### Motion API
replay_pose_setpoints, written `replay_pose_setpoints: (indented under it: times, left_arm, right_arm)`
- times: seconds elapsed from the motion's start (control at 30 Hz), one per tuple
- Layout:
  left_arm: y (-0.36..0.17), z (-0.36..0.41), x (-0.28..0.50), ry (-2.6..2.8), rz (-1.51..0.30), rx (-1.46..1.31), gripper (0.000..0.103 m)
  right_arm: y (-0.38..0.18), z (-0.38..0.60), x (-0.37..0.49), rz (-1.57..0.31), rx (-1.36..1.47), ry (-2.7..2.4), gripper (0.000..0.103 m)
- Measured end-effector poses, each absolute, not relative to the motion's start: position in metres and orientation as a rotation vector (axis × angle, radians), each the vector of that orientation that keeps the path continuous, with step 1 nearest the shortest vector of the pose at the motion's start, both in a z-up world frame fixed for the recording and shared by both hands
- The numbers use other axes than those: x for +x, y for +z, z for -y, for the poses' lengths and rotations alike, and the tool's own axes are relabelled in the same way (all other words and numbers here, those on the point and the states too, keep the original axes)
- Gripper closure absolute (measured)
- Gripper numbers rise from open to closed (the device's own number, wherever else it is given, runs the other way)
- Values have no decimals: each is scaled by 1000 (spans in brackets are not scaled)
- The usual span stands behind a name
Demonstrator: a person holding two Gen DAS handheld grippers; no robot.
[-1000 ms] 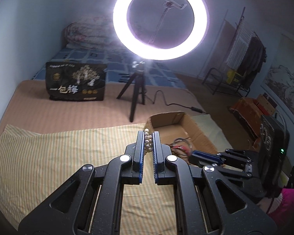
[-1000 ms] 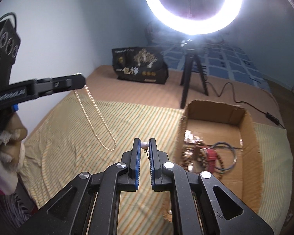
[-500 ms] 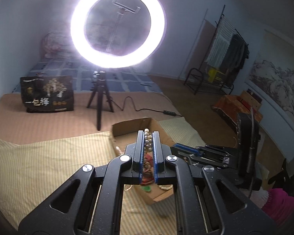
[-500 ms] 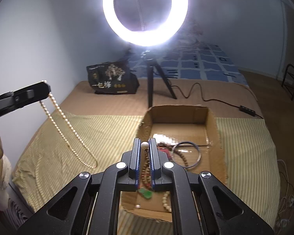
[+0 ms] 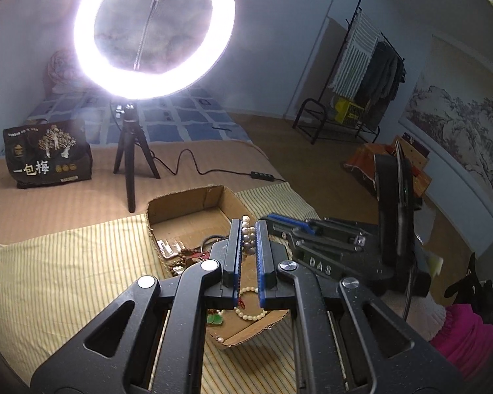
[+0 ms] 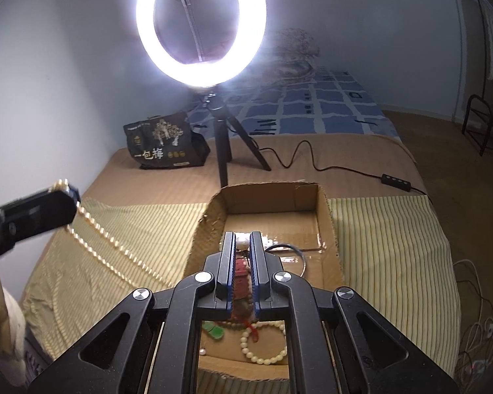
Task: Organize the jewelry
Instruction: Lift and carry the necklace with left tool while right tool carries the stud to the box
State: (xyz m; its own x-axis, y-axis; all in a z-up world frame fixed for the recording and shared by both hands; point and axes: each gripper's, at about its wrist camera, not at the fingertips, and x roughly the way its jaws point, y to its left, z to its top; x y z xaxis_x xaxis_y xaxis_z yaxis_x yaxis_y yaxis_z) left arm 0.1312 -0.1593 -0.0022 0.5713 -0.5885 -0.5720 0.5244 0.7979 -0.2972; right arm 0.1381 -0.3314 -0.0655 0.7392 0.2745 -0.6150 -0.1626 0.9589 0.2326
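My left gripper is shut on a pearl necklace; in the right wrist view its strand hangs from the left gripper over the striped cloth left of the box. My right gripper is shut on a small pearl earring and hovers over the open cardboard box. The box also shows in the left wrist view. It holds a bead bracelet, a green pendant, a metal bangle and a red item.
A lit ring light on a tripod stands behind the box, its cable running right. A black printed bag sits at the back left. The striped cloth covers the bed around the box. A clothes rack stands far right.
Both grippers have moved closer over the box. The left gripper has carried the hanging necklace rightwards towards the box; the right gripper now hovers above the box's middle.
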Motion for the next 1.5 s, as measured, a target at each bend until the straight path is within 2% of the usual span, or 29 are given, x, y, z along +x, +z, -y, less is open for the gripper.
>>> replay_pose_setpoints:
  times: [1.03, 1.5]
  left_arm:
    - [-89, 217, 150, -611, -893, 54, 98]
    - [-108, 220, 158, -563, -948, 48, 98]
  right_arm:
    - [-115, 357, 199, -800, 243, 224, 96]
    - [-123, 351, 205, -818, 212, 219, 96]
